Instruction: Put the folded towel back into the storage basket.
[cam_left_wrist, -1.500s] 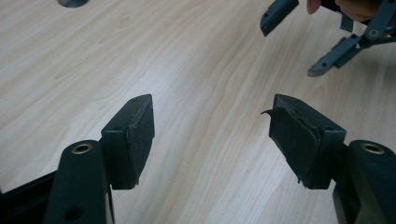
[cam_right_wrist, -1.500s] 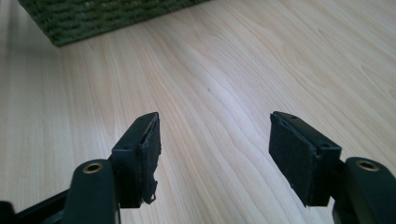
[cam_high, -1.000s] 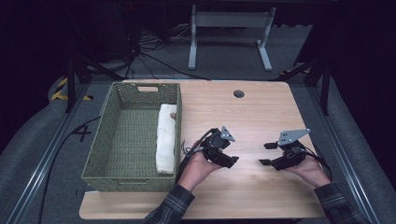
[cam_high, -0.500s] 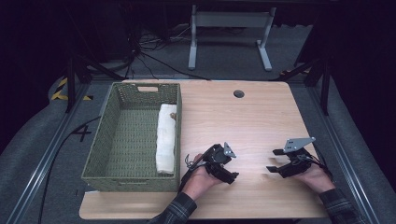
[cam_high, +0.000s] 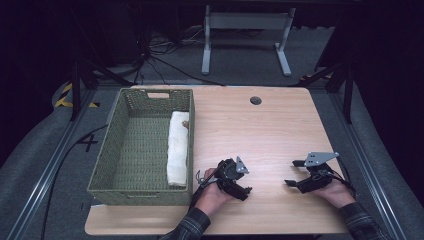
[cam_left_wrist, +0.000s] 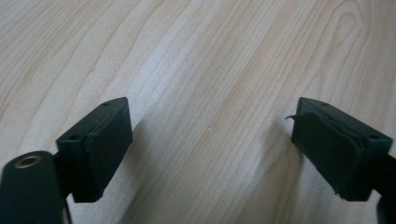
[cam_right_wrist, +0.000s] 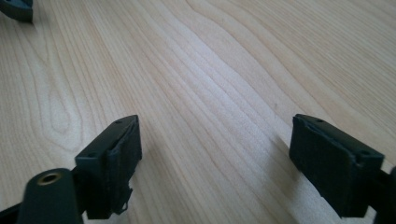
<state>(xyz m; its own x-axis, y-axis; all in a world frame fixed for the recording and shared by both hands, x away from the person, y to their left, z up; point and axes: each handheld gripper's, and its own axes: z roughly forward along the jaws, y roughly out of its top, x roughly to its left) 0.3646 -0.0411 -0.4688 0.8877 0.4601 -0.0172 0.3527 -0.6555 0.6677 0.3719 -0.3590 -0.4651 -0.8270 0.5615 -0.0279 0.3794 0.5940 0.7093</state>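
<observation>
Both my grippers have drifted toward the lower edge of the frame: left gripper (cam_high: 239, 186) at lower centre, right gripper (cam_high: 296, 173) lower right. Both jaws gape apart over bare table (cam_high: 250, 130). The white cloth (cam_high: 177, 147) stays in the basket (cam_high: 105, 155), centre left.

A green woven basket (cam_high: 125, 165) is sitting on the left part of the table (cam_high: 270, 130), its long side running front to back, with a handle slot in its far wall. A white folded towel (cam_high: 177, 147) is lying lengthwise inside it, pressing along the right wall, with a small brownish item, too small to identify, resting at its far end.
</observation>
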